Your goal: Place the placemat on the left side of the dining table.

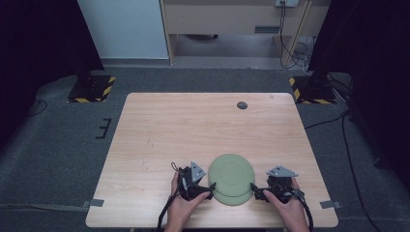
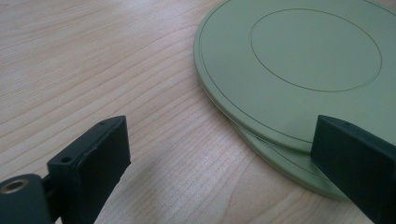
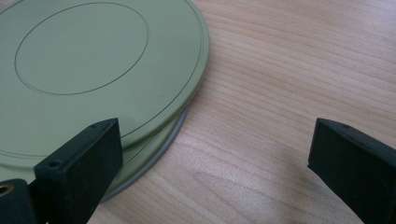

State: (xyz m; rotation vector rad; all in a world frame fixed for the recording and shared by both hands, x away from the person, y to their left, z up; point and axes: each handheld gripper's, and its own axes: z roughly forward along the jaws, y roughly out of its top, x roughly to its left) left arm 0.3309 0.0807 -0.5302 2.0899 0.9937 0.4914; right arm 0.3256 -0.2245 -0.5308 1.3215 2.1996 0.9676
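Two green plates are stacked near the front edge of the wooden worktop (image 1: 159,125), between your two hands. The upper plate (image 1: 231,174) sits shifted toward the far side, so the lower plate (image 1: 235,199) shows as a crescent at the near side.

Your left claw (image 1: 211,189) is at the left rim of the stack. In the left gripper view its jaws stand wide apart: one jaw is over bare wood, and the other stands in front of the edge of the upper plate (image 2: 299,60) and the lower plate (image 2: 280,163). Whether that jaw touches them cannot be told. Nothing is gripped.

Your right claw (image 1: 255,189) is at the right rim. Its jaws are also spread wide, with the upper plate's (image 3: 93,60) edge beside one jaw and the lower plate (image 3: 159,149) beneath; it grips nothing.

A small dark round disc (image 1: 242,105) lies near the far edge of the worktop, well apart from the plates.
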